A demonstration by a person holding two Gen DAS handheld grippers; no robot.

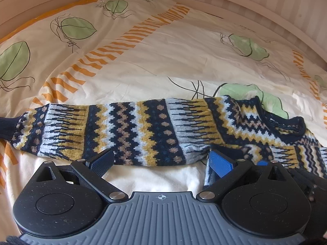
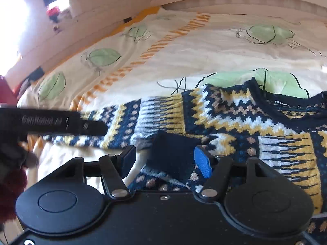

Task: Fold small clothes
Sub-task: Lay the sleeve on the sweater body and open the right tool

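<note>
A navy, yellow and white patterned knit sweater (image 1: 143, 130) lies on the bed. Its left sleeve stretches out flat to the left, ending in a navy cuff (image 1: 7, 126). The neckline (image 1: 286, 120) is at the right. My left gripper (image 1: 161, 161) is open, low over the sleeve's near edge, with the sleeve between its fingers but not clamped. In the right wrist view the sweater body (image 2: 255, 126) fills the right side, and the other sleeve is folded across it with its navy cuff (image 2: 173, 155) between the fingers. My right gripper (image 2: 165, 161) is open over that cuff.
The bed has a cream sheet (image 1: 163, 61) with green leaf prints and orange striped bands. A pale striped headboard (image 1: 265, 2) runs along the back. The left gripper's black body (image 2: 51, 120) shows at the left in the right wrist view. A bright window (image 2: 12, 20) is at far left.
</note>
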